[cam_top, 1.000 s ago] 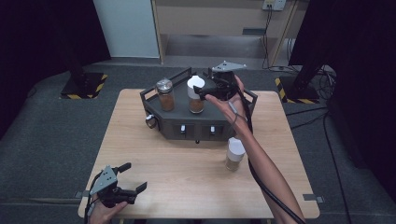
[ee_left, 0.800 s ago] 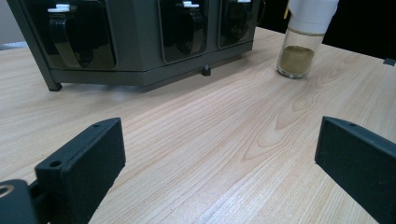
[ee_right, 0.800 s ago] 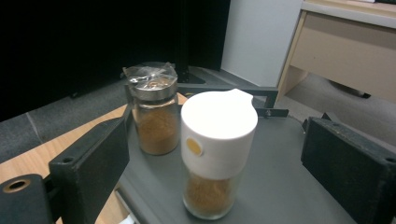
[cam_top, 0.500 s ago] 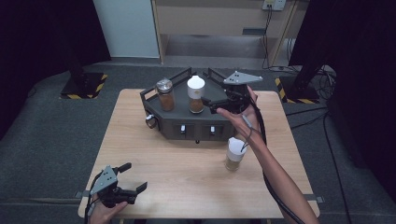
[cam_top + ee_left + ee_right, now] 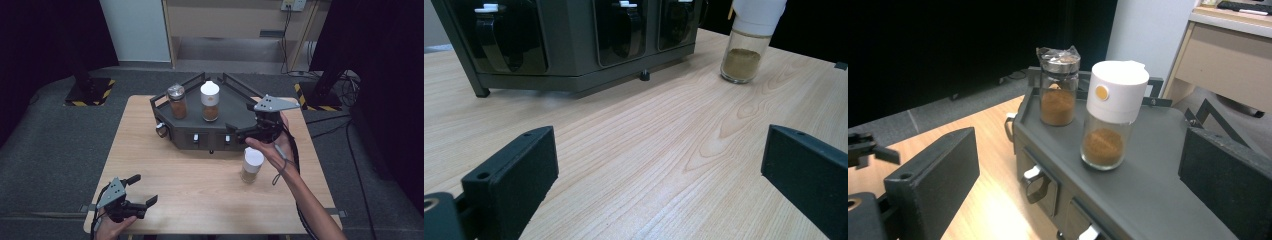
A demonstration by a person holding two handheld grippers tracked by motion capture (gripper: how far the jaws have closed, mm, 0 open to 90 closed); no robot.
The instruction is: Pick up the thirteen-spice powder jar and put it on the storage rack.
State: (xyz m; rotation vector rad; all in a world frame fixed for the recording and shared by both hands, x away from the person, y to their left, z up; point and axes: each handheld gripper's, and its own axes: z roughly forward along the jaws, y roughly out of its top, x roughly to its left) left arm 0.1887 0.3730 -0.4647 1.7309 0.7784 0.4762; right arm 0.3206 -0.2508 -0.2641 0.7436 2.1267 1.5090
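Right tool [image 5: 235, 131] is hanging over the rack's right end with its jaws having just been opening, now wide and with nothing between them; left tool [image 5: 142, 189] is resting wide and empty near the bench's front left corner; two jars, the white-capped jar [image 5: 210, 101] and the foil-topped jar [image 5: 177, 101], are standing on the rack [image 5: 235, 102], so that part looks done; the loose jar [image 5: 252, 165] is waiting on the bench [image 5: 200, 200] just before the rack's right front, probably next; the left gripper view is showing the rack's front hooks, while the right gripper view is revealing the orange dot on the white cap.
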